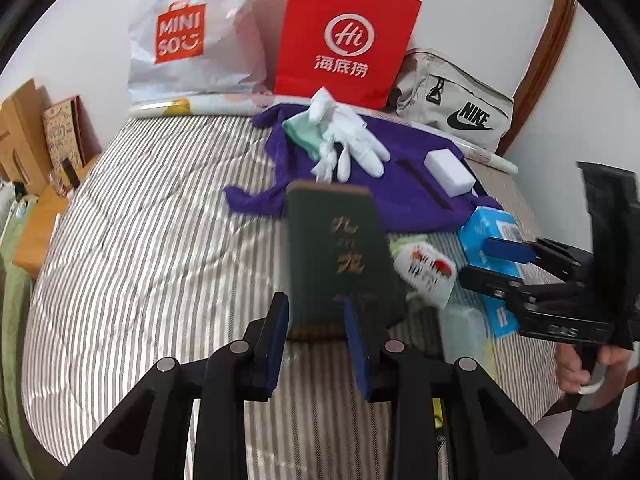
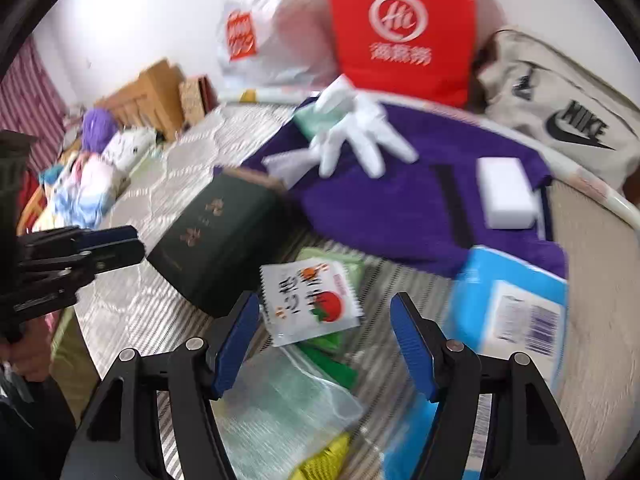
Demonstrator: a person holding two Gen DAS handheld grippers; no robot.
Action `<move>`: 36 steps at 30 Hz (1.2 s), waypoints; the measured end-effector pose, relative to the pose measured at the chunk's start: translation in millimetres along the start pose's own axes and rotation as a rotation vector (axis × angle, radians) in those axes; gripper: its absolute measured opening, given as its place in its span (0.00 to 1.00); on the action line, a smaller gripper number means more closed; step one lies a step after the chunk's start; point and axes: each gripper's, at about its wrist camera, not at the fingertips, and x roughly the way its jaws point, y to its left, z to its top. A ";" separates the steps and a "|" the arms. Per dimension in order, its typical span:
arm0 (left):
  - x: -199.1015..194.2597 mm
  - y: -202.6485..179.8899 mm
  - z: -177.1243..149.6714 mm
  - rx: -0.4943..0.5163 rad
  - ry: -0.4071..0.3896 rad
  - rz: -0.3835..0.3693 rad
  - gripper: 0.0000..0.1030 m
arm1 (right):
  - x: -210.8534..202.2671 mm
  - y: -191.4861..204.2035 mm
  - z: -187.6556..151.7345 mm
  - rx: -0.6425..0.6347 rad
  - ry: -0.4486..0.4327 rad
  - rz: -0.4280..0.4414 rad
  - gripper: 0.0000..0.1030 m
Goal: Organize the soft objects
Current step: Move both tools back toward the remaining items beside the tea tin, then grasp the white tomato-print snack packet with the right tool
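My left gripper (image 1: 316, 344) is shut on a dark green box (image 1: 340, 256) with gold characters and holds it above the striped quilt (image 1: 140, 248); the box also shows in the right wrist view (image 2: 224, 236). My right gripper (image 2: 324, 344) is open and empty, hovering over a white snack packet with a tomato print (image 2: 310, 302). A purple towel (image 2: 392, 200) lies beyond, with white gloves (image 2: 356, 136), a mint cloth (image 2: 316, 122) and a white sponge block (image 2: 506, 194) on it.
A blue tissue pack (image 2: 516, 304) lies at right, a clear zip bag (image 2: 280, 412) under the right gripper. A red paper bag (image 1: 348, 36), a white Miniso bag (image 1: 188, 36) and a beige Nike bag (image 1: 456, 108) stand against the wall. Cardboard items (image 1: 36, 136) sit far left.
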 end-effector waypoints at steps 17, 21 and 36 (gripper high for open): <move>15.8 22.9 -24.7 -0.067 0.028 -0.086 0.43 | 40.4 20.8 1.9 -0.093 0.066 -0.060 0.26; 16.8 20.2 -27.8 -0.073 0.041 -0.103 0.43 | 25.7 13.0 -1.8 -0.054 0.045 -0.043 0.09; 11.1 -8.2 -38.9 -0.013 0.052 -0.144 0.43 | -21.8 1.8 -22.6 0.022 -0.094 0.024 0.03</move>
